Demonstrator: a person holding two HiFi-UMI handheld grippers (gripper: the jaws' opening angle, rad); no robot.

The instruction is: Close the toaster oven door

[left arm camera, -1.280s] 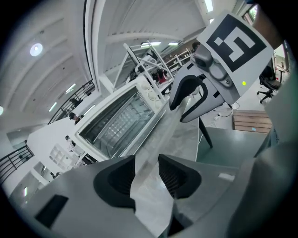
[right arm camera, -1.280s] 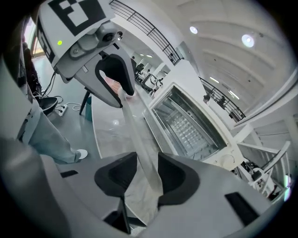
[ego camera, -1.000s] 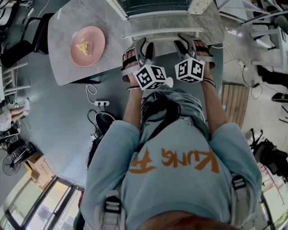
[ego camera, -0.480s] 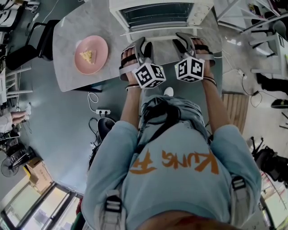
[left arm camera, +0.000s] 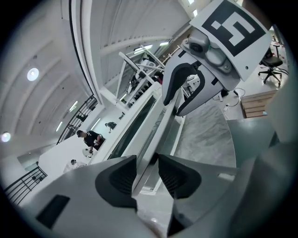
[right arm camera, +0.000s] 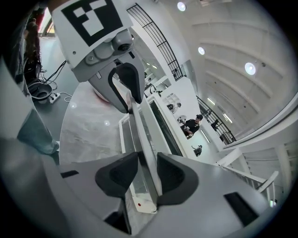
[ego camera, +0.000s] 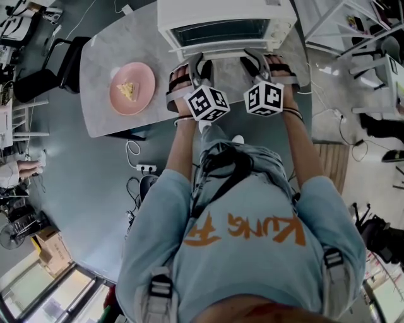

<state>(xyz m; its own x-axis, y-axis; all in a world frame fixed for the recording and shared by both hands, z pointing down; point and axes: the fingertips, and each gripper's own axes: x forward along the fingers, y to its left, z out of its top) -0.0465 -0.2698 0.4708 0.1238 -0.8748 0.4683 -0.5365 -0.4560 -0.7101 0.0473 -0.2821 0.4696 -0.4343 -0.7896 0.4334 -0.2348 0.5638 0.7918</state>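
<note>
Together, we have the left gripper [ego camera: 201,63] and right gripper [ego camera: 252,60] jaws clenched on the toaster oven door handle [ego camera: 226,54].

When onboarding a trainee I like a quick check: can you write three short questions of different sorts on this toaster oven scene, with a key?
1. In the head view, on which side of the toaster oven does the pink plate lie?
2. True or false: the pink plate is empty.
3. What sits between the jaws of the left hand-held gripper and the right hand-held gripper? A the door handle; B the plate; C a cable.
Key: 1 left, on the same marble table. 2 false, it carries a piece of food. 3 A, both are closed on it.
</note>
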